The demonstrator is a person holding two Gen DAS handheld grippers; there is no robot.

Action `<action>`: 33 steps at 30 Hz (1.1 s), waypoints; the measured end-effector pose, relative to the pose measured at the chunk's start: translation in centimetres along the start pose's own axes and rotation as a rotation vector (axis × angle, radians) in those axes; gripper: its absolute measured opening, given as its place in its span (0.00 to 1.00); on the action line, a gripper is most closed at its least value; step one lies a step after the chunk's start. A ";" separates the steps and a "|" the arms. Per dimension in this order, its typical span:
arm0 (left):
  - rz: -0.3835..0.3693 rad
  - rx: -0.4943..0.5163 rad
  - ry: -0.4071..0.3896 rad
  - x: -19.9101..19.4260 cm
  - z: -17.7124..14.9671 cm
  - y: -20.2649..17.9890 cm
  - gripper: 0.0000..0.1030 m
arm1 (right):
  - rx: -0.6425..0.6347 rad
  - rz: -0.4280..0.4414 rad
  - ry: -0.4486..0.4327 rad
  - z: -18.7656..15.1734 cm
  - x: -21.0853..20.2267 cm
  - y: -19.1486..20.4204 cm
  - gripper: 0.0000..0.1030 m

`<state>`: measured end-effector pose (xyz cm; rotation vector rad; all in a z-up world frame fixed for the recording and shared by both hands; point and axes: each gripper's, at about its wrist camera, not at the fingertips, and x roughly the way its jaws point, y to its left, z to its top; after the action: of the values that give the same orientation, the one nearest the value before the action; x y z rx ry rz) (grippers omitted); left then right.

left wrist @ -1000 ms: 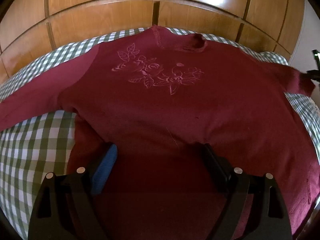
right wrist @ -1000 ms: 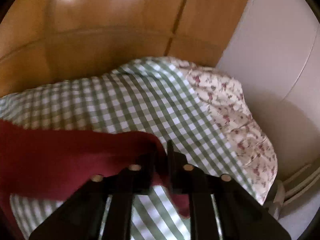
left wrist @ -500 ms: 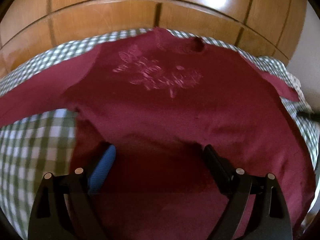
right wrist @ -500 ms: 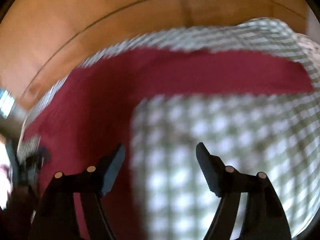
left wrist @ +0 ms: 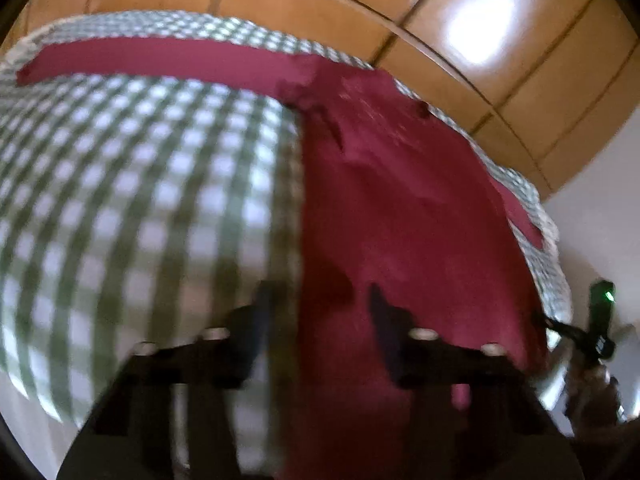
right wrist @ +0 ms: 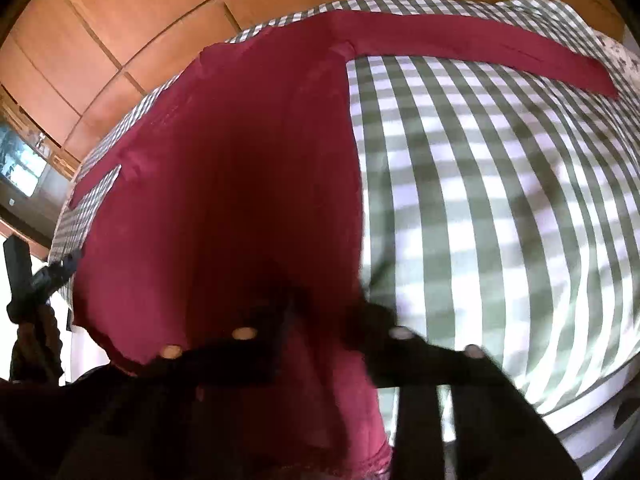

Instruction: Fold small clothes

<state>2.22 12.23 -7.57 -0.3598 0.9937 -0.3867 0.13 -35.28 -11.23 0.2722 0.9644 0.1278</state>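
A maroon sweater lies flat on a green-and-white checked bedspread, sleeves spread out. My left gripper straddles the sweater's left side edge near the hem. Its jaws are closing, still apart, with cloth between them; the picture is blurred. In the right wrist view, the sweater fills the left half. My right gripper is at the right side edge near the hem, jaws closing, with the pads pinching the cloth. The right sleeve stretches out flat. Each view shows the other gripper at its edge.
Wooden wardrobe panels stand behind the bed. A floral pillow lies at the far right corner. The bedspread drops off at the near edge, with a white wall to the right.
The left gripper slid from over the sweater's middle to its left edge and its jaws narrowed. The right gripper let go of the sleeve cuff, swung down to the hem and closed there.
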 end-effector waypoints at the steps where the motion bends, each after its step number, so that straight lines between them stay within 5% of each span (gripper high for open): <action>1: 0.001 0.012 0.011 0.0 -0.5 -0.4 0.07 | 0.001 0.000 -0.001 -0.2 -0.1 0.1 0.09; 7: 0.062 0.046 -0.003 -2.3 -1.3 -0.4 0.03 | -0.050 -0.002 -0.081 0.3 -3.8 0.8 0.07; 14: 0.120 0.104 0.084 -2.9 -2.6 -0.7 0.06 | -0.028 -0.033 0.023 -3.4 -1.4 -0.2 0.08; 15: 0.139 0.120 0.073 -3.1 -2.1 -1.1 0.19 | -0.017 -0.025 0.019 -3.4 -1.5 -0.4 0.09; 16: 0.150 0.129 0.045 -3.5 -1.3 -1.5 0.43 | 0.001 -0.006 0.020 -3.3 -1.7 -0.8 0.14; 18: 0.141 0.119 -0.038 -3.9 0.5 -2.0 0.68 | 0.022 -0.006 0.005 -2.9 -2.3 -1.6 0.26; 23: 0.145 0.177 -0.133 -0.8 5.6 -5.7 0.68 | 0.154 -0.030 -0.112 -0.5 -4.4 -5.0 0.48; 33: 0.267 0.341 -0.142 10.1 10.4 -10.4 0.68 | 0.599 -0.073 -0.318 9.4 -3.1 -16.3 0.45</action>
<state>14.56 -0.40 -5.02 0.0540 0.8067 -0.2763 5.94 -53.26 -8.37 0.7825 0.6751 -0.2714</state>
